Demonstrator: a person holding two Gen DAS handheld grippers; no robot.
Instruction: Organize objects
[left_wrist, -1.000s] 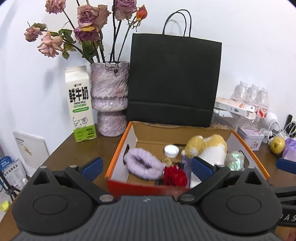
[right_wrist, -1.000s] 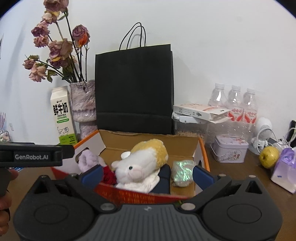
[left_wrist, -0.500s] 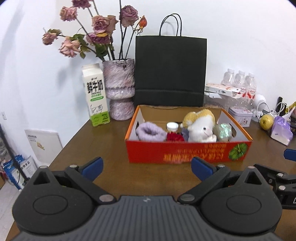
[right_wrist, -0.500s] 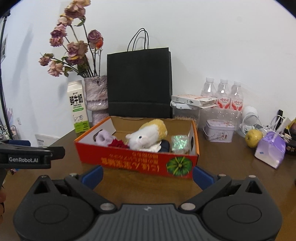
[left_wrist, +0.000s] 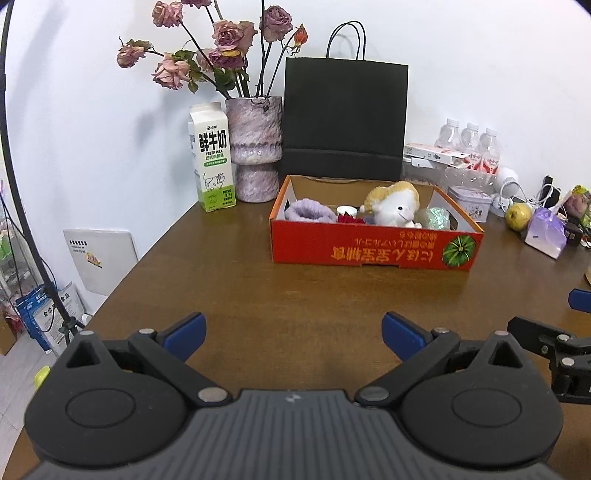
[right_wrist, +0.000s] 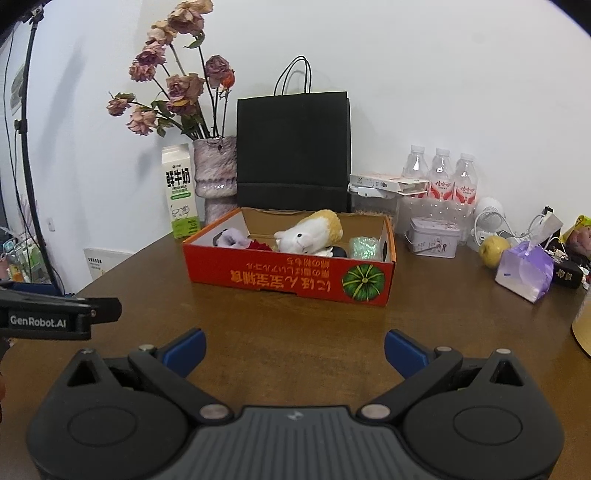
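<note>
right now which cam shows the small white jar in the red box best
The left wrist view. There the small white jar shows its lid above the red box wall, between the purple fluffy item and the plush toy. In the right wrist view the jar cannot be made out among the box's contents.

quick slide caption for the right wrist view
Open right gripper hovers over the wooden table, facing a red box holding a plush toy.

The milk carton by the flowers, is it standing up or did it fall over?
Standing up. The milk carton stands straight on the table, its pointed top up, beside the vase.
</note>
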